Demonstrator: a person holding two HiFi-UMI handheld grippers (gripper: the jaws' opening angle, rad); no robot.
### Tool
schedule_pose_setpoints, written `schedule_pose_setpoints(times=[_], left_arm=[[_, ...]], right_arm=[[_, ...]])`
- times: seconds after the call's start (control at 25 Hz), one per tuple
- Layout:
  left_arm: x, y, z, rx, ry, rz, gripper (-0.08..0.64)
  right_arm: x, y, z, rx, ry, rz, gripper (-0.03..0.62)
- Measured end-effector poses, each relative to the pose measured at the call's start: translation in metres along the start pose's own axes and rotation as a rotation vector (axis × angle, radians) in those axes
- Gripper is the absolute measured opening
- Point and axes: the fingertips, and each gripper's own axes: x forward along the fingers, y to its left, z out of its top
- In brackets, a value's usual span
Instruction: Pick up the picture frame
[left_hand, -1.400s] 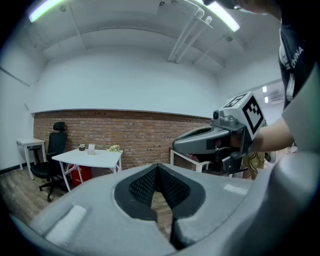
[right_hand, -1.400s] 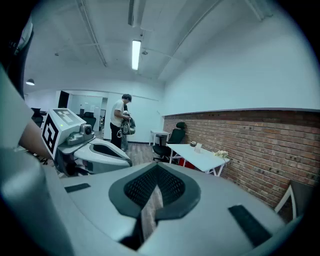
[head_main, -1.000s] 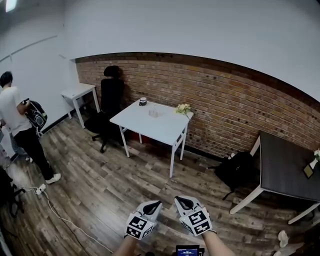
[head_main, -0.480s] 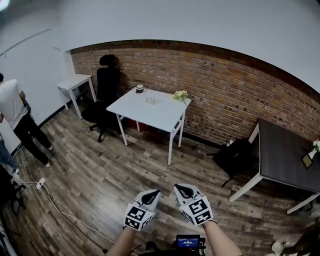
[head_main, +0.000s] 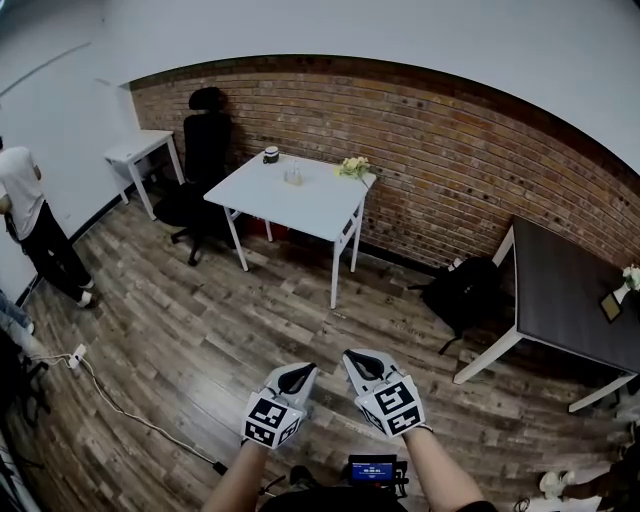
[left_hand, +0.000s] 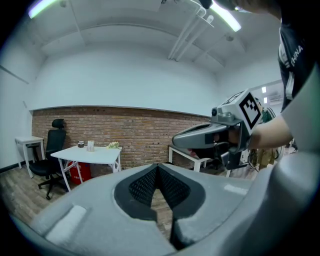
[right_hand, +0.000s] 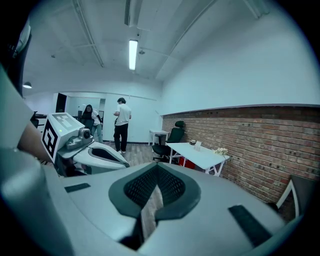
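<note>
Brick wall (head_main: 450, 150) backed a wooden floor (head_main: 200, 340), white table (head_main: 300, 205) at eleven o'clock, picture frame (head_main: 611, 307) sat on dark table (head_main: 560, 300) at three o'clock, black backpack (head_main: 462, 298) beside its leg, left gripper (head_main: 299, 372) and right gripper (head_main: 356, 358) closed, empty.

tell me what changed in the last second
The head view has shifted, so the white table, brick wall and dark table sit higher in the picture. The person in the white shirt has stepped toward the left edge. The left gripper and right gripper stay shut, empty, side by side.
</note>
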Motion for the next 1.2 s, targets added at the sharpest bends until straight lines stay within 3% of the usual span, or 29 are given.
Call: schedule_pose_setpoints(times=[0.44, 0.96, 1.2], left_arm=[[-0.012, 0.021, -0.012, -0.011, 0.009, -0.008, 0.003], [-0.043, 0.086, -0.030, -0.033, 0.009, -0.021, 0.003], [-0.039, 0.116, -0.042, -0.066, 0.020, 0.000, 0.003]], right_arm=[[0.021, 0.016, 0.000, 0.004, 0.019, 0.006, 0.008], [0.073, 0.049, 0.004, 0.015, 0.056, -0.014, 0.008], [0.103, 0.042, 0.004, 0.022, 0.074, 0.000, 0.008]])
